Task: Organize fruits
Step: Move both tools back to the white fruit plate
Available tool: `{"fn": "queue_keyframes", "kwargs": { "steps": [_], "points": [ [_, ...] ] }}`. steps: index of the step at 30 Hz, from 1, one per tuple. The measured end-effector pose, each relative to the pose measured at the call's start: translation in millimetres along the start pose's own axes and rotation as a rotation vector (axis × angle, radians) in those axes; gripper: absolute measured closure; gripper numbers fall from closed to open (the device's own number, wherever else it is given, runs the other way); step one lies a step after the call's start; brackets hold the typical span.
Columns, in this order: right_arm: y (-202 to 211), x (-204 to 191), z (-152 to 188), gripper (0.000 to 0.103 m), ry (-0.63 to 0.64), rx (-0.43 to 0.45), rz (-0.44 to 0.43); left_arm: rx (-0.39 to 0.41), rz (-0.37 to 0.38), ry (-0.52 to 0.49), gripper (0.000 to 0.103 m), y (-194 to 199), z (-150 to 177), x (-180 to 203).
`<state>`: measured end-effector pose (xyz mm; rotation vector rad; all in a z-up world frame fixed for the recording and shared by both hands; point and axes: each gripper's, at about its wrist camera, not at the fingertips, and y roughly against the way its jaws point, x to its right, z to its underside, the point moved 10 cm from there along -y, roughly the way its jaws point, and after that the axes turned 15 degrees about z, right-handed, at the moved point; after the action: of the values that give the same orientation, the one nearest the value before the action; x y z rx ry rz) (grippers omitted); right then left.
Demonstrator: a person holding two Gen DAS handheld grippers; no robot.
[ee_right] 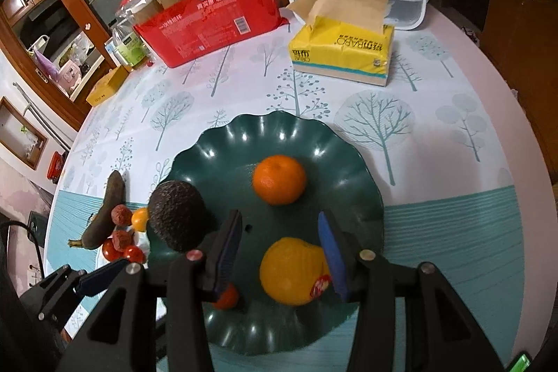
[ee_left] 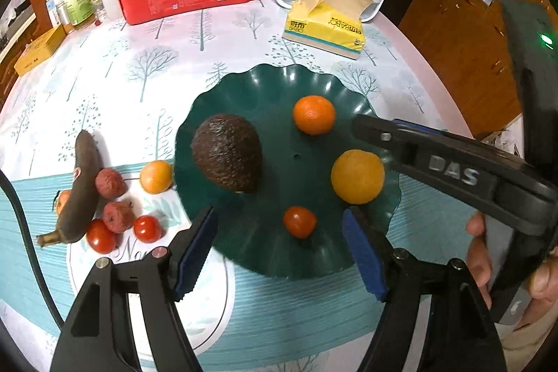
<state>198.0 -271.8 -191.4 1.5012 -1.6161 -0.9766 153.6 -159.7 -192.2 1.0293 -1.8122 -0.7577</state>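
A round table [ee_left: 216, 33] in a tree-print cloth sits by wooden cabinets. The green plate [ee_left: 265, 86] carries an avocado [ee_left: 228, 157], 2 oranges and 1 tomato. Only the left view clearly shows the table's loose fruit by the blackened banana [ee_left: 78, 189]. Left gripper [ee_left: 279, 229] and right gripper [ee_right: 279, 244] both gape empty.
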Motion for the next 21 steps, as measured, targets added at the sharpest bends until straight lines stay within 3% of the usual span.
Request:
{"fn": "queue_keyframes", "kwargs": {
  "steps": [4,11,16,21],
  "points": [
    [21.7,0.4,1.8,0.057,-0.015,0.031,0.005,-0.014,-0.026,0.009,0.029,18.2,3.9,-11.2],
    [62.9,-6.0,5.6,0.057,-0.049,0.071,0.024,0.013,-0.066,-0.046,0.018,65.8,3.5,-27.8],
    [93.9,-23.0,5.6,0.057,-0.05,0.102,0.032,0.005,-0.136,-0.096,0.018,106.6,0.4,-51.2],
    [121.9,-50.4,3.8,0.057,-0.052,0.127,0.028,0.053,-0.155,-0.126,0.018,159.9,-21.5,-80.6]
  ]
}}
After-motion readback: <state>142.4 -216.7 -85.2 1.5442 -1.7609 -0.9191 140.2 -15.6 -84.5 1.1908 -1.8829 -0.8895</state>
